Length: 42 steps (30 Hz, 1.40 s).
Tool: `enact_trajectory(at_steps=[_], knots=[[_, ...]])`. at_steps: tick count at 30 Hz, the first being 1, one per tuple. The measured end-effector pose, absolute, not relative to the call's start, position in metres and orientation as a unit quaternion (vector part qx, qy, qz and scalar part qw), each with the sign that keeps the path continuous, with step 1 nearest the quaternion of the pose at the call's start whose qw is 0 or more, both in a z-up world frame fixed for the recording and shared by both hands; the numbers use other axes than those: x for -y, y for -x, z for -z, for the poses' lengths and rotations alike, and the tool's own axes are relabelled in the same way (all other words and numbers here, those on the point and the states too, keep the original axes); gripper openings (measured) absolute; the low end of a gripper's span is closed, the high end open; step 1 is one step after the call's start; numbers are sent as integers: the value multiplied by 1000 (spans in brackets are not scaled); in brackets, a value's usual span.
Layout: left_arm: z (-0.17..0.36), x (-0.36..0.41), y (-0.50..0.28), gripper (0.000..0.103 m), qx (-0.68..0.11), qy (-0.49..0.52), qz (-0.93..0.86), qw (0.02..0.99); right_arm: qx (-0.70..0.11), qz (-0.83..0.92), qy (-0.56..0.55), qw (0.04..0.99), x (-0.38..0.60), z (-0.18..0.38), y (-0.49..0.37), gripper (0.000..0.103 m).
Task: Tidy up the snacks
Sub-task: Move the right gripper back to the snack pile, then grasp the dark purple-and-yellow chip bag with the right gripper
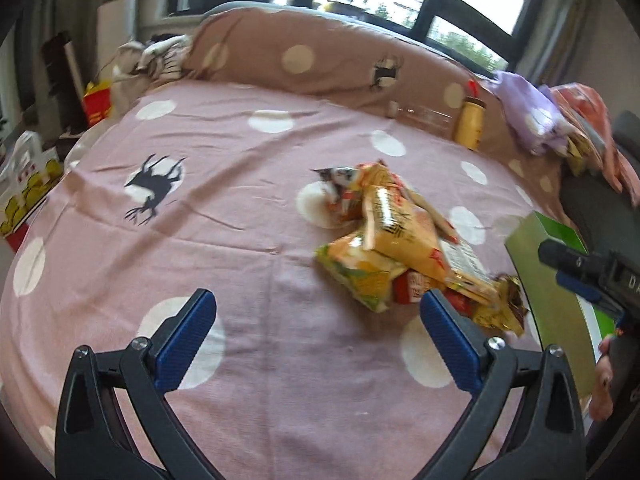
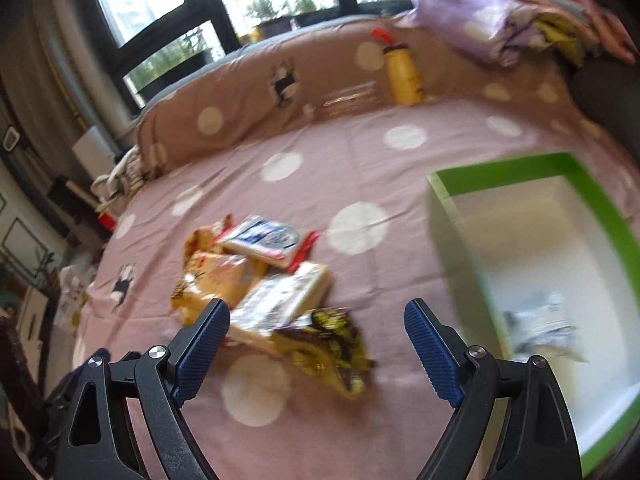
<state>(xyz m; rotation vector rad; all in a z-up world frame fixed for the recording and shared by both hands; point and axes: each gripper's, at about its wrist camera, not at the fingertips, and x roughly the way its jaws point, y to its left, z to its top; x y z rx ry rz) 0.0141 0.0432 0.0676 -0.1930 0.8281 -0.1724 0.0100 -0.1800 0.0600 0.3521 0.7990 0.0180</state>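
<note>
Right wrist view: one snack pile (image 2: 264, 280) of roughly five packets on the bed (image 2: 360, 160), one green box (image 2: 532, 248) holding one packet (image 2: 544, 332); right claw (image 2: 317, 338) and left claw (image 1: 318, 334) both spread, empty.

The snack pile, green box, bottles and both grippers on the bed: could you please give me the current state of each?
Snack pile: heaped loosely on the bedspread, outside the box.
Green box: open, one pale packet inside.
Yellow bottle: upright against the pillow.
Clear bottle: lying on its side.
Left gripper: jaws open, holding nothing.
Right gripper: jaws open, holding nothing.
</note>
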Motion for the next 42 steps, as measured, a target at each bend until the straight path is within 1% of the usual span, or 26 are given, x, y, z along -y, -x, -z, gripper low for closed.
enact_trajectory(at_steps=[3, 6, 13, 16, 17, 19, 21, 22, 24, 27, 28, 34, 37, 40, 42], knots=[[-63, -54, -17, 102, -412, 108, 58, 903, -402, -30, -154, 902, 162, -53, -25, 89], [-58, -61, -20, 102, -424, 110, 40, 898, -428, 6, -138, 893, 158, -44, -35, 89], [-53, -72, -24, 102, -439, 129, 40, 888, -456, 34, -177, 871, 186, -24, -31, 89], [-54, -71, -23, 102, -439, 129, 45, 888, -461, 18, -218, 860, 196, -12, -34, 89], [-54, -70, -23, 102, -439, 128, 47, 888, -465, 4, -234, 854, 198, -7, -35, 84], [-55, -69, -22, 102, -440, 126, 47, 888, -472, -15, -258, 843, 201, 0, -35, 79], [-54, -70, -21, 102, -440, 127, 45, 888, -468, -18, -255, 846, 200, 0, -32, 74], [-54, -70, -22, 102, -441, 127, 44, 887, -466, -18, -252, 848, 199, -1, -30, 69], [-54, -70, -22, 102, -442, 125, 44, 887, -464, -20, -253, 849, 200, -2, -28, 66], [-54, -69, -22, 102, -441, 124, 43, 888, -454, -19, -260, 852, 200, -8, -20, 57], [-54, -69, -22, 102, -441, 124, 43, 888, -449, -20, -260, 855, 200, -12, -19, 52], [-55, -71, -21, 102, -440, 127, 38, 888, -384, -38, -253, 887, 196, -54, 7, 51], [-56, -70, -20, 102, -438, 124, 34, 890, -366, -72, -228, 899, 177, -70, 16, 51], [-56, -69, -20, 102, -439, 121, 29, 890, -375, -106, -199, 899, 147, -69, 14, 51], [-55, -70, -20, 102, -442, 119, 23, 889, -398, -116, -182, 892, 127, -60, 7, 51]])
